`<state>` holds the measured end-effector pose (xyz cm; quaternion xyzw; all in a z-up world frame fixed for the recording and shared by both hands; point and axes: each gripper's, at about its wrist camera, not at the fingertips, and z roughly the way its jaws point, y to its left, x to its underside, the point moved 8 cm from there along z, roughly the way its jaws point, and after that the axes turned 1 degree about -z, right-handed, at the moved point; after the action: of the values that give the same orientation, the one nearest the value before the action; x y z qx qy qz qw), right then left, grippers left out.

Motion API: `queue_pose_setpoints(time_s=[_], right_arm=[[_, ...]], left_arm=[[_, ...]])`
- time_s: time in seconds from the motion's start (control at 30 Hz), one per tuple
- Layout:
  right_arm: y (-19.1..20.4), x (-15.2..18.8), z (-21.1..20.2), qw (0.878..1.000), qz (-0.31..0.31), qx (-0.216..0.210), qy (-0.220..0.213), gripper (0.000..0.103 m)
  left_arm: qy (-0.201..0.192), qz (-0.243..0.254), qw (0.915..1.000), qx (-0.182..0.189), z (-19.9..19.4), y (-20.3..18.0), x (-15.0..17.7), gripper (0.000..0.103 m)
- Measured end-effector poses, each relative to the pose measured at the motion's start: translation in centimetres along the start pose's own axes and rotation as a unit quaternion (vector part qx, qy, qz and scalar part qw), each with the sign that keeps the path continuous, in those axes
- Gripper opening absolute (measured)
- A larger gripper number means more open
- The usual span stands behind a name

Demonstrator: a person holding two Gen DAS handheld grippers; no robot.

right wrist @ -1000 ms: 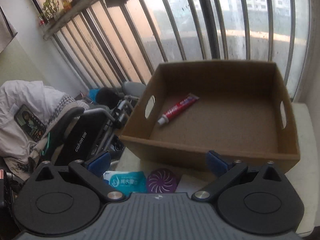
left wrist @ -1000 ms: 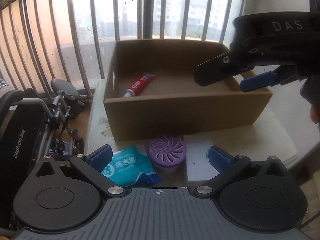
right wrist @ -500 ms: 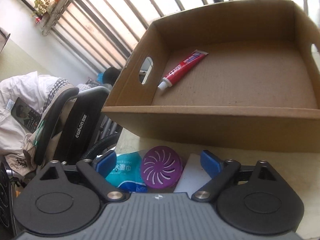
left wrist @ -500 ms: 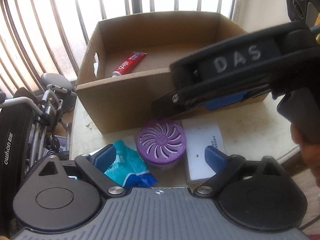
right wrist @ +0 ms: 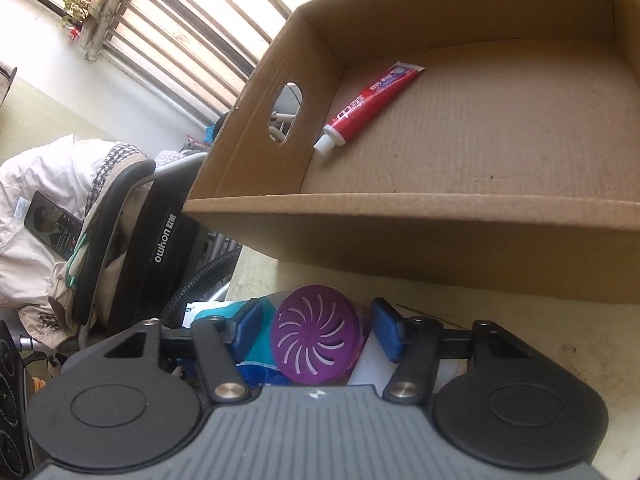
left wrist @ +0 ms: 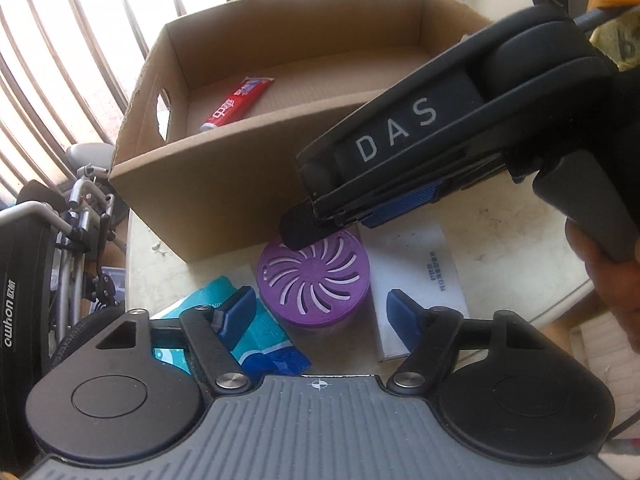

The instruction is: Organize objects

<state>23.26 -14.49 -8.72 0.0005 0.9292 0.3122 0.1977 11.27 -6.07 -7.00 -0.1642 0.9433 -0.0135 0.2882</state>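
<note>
Purple freshener (right wrist: pixel 316 340) betw. closing right gripper (right wrist: pixel 318 330) pads; toothpaste (right wrist: pixel 368 106) in box (right wrist: pixel 440 236).

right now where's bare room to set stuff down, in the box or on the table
Most of the cardboard box floor is bare, right of the toothpaste. Table right of the white box is also free. In front of the box is crowded: purple container, blue packet, both grippers.
</note>
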Motion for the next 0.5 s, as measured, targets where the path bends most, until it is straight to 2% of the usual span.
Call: queue_pose_setpoints(time_s=[0.13, 0.27, 0.5], right_arm=[[-0.4, 0.0, 0.6, 1.0, 0.0, 0.0, 0.013, 0.052], [-0.8, 0.1, 1.3, 1.0, 0.003, -0.004, 0.024, 0.043], [-1.3, 0.0, 2.1, 0.999, 0.013, -0.012, 0.033, 0.04]], left_arm=[[0.021, 0.003, 0.9998, -0.003, 1.0, -0.1, 0.3, 0.072], [0.02, -0.007, 0.9998, 0.002, 1.3, -0.2, 0.1, 0.072], [0.018, -0.032, 0.9993, 0.004, 1.8, -0.1, -0.3, 0.071]])
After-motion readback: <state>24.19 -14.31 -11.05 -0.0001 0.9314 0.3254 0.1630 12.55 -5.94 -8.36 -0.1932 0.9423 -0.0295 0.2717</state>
